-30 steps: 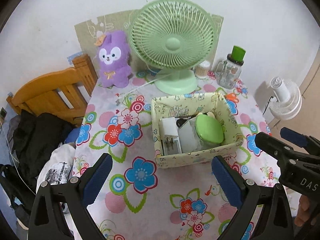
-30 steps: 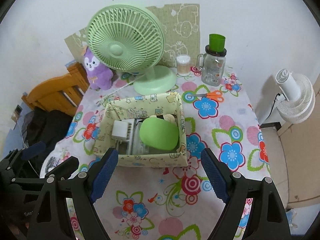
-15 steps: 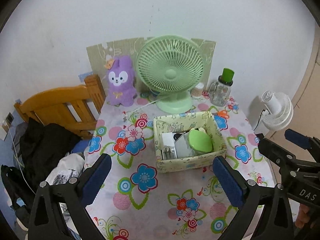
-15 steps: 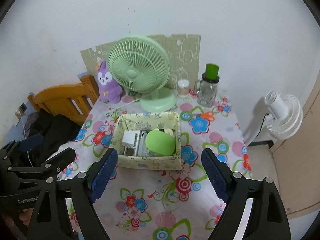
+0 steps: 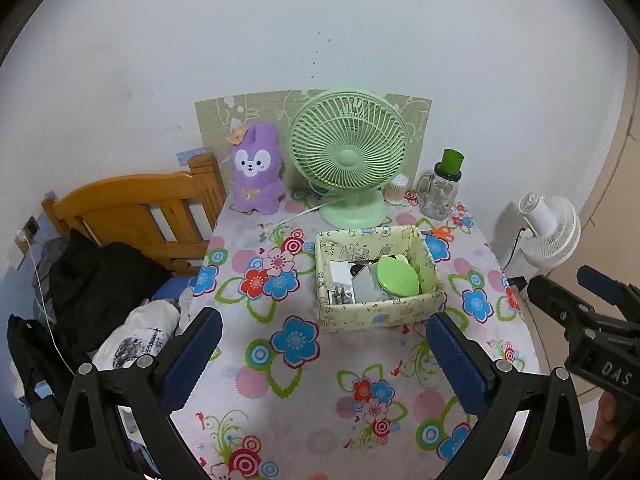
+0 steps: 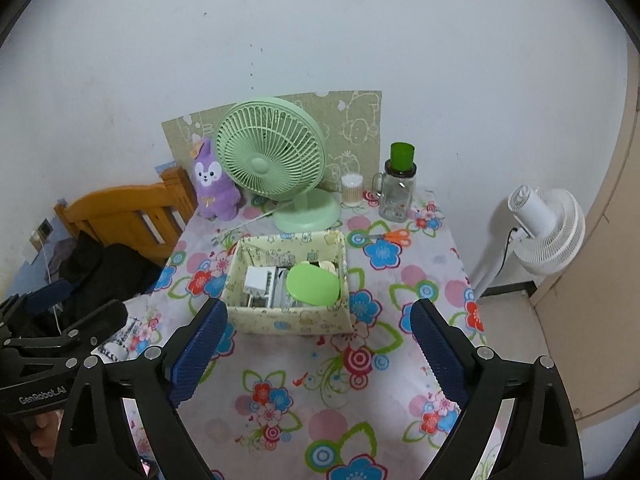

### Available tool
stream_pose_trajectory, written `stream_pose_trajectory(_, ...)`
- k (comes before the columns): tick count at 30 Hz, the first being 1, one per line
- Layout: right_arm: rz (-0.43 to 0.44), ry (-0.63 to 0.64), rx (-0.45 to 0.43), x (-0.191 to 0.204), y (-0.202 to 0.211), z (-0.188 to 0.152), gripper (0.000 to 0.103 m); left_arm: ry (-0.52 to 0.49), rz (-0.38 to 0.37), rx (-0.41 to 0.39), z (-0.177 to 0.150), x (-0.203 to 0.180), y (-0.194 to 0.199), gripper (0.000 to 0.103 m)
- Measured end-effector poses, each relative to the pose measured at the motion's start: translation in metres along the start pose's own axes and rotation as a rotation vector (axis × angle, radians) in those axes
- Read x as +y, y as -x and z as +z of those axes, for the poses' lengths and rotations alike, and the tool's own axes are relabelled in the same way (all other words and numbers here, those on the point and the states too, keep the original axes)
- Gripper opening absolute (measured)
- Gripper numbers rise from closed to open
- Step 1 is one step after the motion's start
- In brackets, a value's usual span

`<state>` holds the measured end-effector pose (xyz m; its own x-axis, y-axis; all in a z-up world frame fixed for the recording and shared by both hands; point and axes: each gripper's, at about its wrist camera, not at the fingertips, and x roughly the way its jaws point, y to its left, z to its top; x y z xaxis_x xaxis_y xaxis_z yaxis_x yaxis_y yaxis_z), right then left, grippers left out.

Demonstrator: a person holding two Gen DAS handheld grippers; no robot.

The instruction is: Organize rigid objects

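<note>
1. Floral cloth with a smooth sheen, printed with blue, red and pink flowers, covers the table (image 5: 304, 392), which stands against a plain matte white wall.
2. Nearest the camera, the left gripper (image 5: 320, 350) hangs above the cloth with its black arms spread wide; its ribbed blue pads (image 5: 196, 352) have nothing between them.
3. Beside it, the right gripper (image 6: 316, 346) has the same black frame and knobbly blue pads (image 6: 436, 348); its jaws are opening, and they hold nothing.
4. Just beyond the fingertips sits a square box (image 6: 288, 320) with soft, pale yellow walls printed with small cartoons, standing open at the top near the middle of the table.
5. Inside the box lie a blocky white plug (image 6: 258, 280) with metal prongs, a glossy green oval case (image 6: 314, 284) and grey pieces too crowded to tell apart.
6. Orange-handled scissors (image 6: 394, 236) lie flat on the cloth behind the box, to its right.
7. Along the back edge stand a fuzzy purple rabbit toy (image 5: 256, 172), a round pale green desk fan (image 5: 348, 152) with a ribbed plastic grille, a small tub of cotton swabs (image 6: 352, 190) and a clear glass jar (image 6: 398, 192) with a handle and a green cap.
8. Off the table, a slatted wooden bed frame (image 5: 132, 208) holds dark clothing on the left, and a white floor fan (image 6: 548, 232) stands on the right.
</note>
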<state>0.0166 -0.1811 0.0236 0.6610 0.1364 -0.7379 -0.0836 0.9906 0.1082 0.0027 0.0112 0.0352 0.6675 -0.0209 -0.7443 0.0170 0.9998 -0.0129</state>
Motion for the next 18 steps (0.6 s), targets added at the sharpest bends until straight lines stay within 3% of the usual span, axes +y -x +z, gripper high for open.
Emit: stream_pose_trajectory(18, -0.033, 0.046, -0.055, 0.013, 0.026, -0.014, 0.1, 0.0, -0.027, -0.051, -0.012, 0.001, 0.022, 0.103)
